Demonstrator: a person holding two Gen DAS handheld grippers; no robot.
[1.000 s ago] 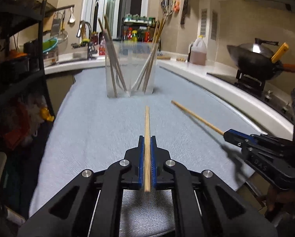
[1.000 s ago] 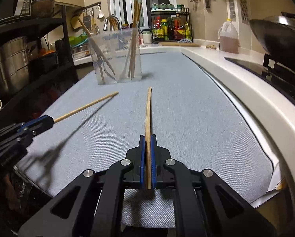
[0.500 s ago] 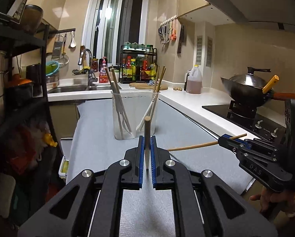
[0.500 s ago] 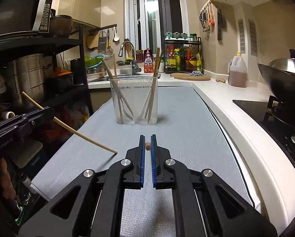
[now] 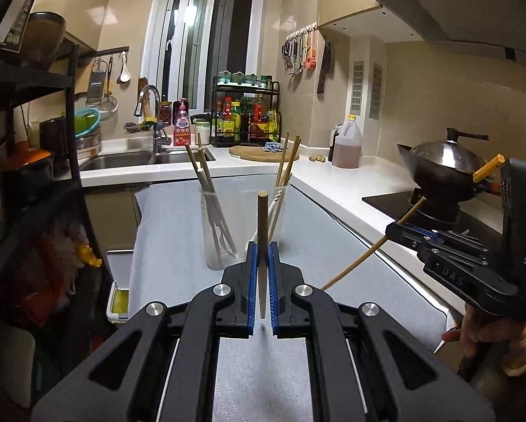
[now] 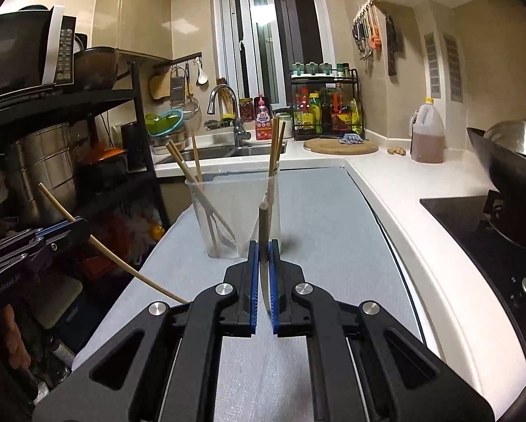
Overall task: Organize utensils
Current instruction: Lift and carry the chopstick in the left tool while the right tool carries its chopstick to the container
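Left claw (image 5: 262, 249) clamped tight on a chopstick (image 5: 262, 232), blue pads pressing both sides, aimed slightly downward. Right claw (image 6: 263, 249) likewise closed on its own chopstick (image 6: 263, 228), same slight downward tilt. In the left view the right claw sits at the far right edge, a bare hand (image 5: 491, 334) gripping its handle from below.

Pale wooden chopsticks (image 5: 262, 232), matt – clear glossy plastic cup (image 5: 228, 232) – desk (image 5: 171, 246) under a grey, finely textured cloth mat; shiny metal wok (image 5: 442, 161), glossy white counter edge.
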